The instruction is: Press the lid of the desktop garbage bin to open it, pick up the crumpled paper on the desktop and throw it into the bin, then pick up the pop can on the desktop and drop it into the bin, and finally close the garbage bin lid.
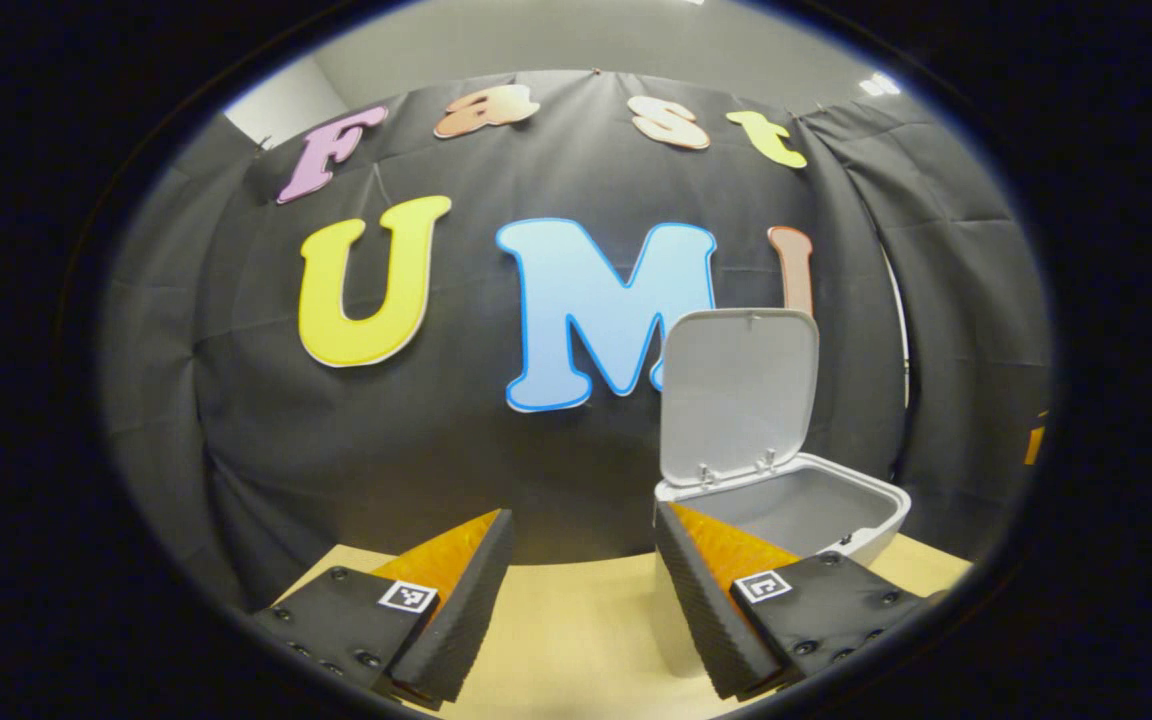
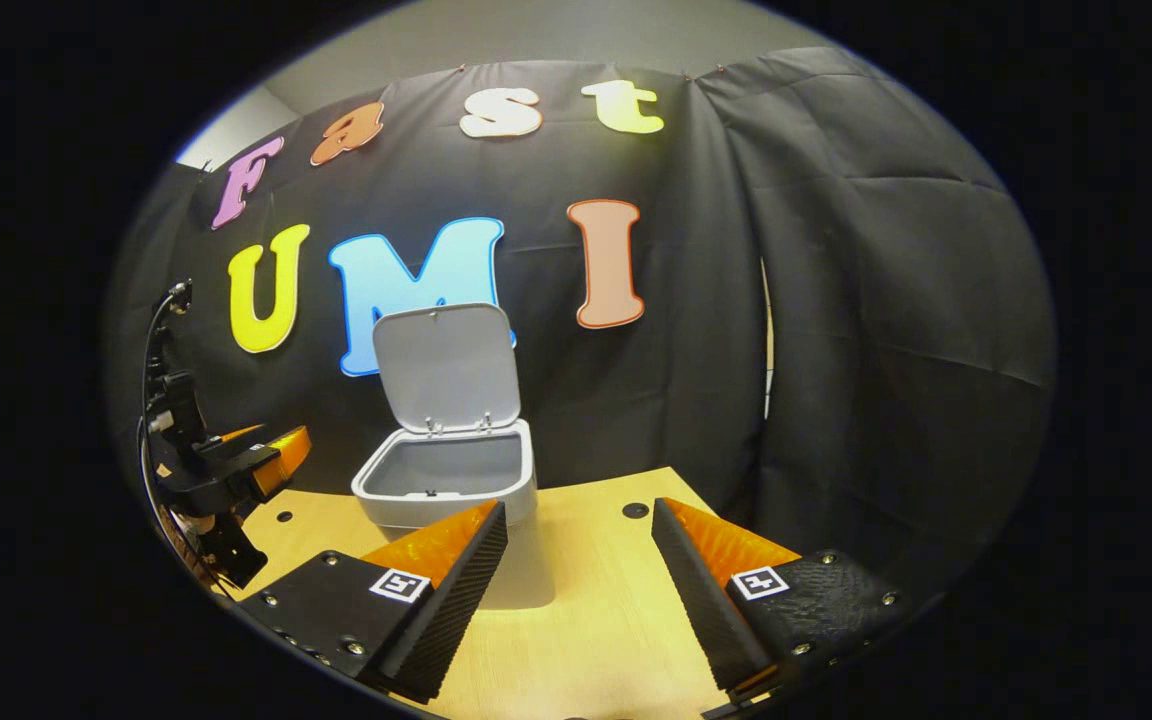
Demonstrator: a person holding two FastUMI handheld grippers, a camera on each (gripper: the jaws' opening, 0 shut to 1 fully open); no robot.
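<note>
Grey bin with lid upright at 11 o'clock of right gripper, nearer than left gripper; both jaws spread, empty.

No readable word, brand or number stands on any object here. The only signs are small square black-and-white coded markers – one on each finger of the left gripper in the left gripper view, and one on each finger of the right gripper in the right gripper view. Their pattern is not text. The garbage bin and its lid carry no visible label – both surfaces look plain.
</note>
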